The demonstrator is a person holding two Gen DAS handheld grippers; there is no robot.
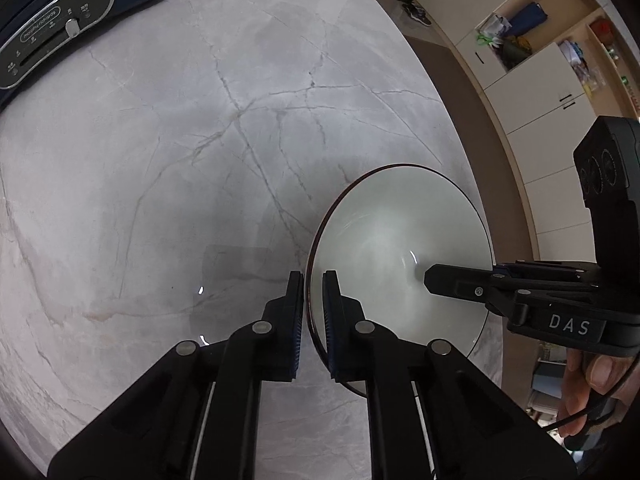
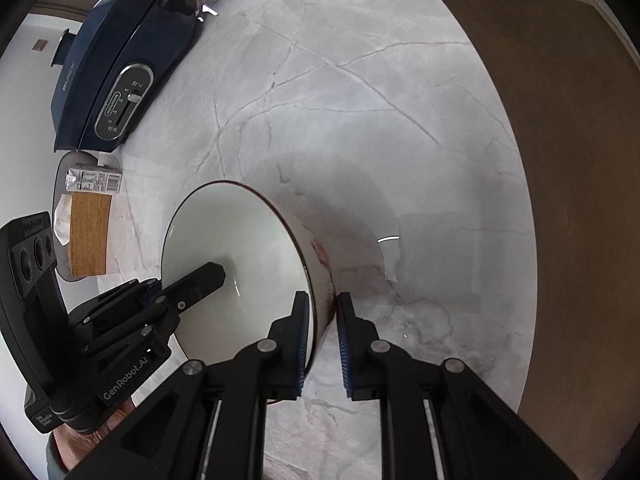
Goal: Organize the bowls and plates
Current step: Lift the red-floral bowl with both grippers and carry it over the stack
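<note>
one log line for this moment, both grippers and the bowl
left gripper: shut on bowl rim | right gripper: shut on opposite rim | bowl: white, upright on marble table | lift: not yet

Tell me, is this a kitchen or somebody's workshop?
Probably a home kitchen or dining room. A white bowl sits on a marble table, beside a blue cooking appliance, with cupboards behind.

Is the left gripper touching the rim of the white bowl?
Touching. In the left wrist view, the left gripper is shut on the white bowl, with one pad on each side of its rim.
</note>
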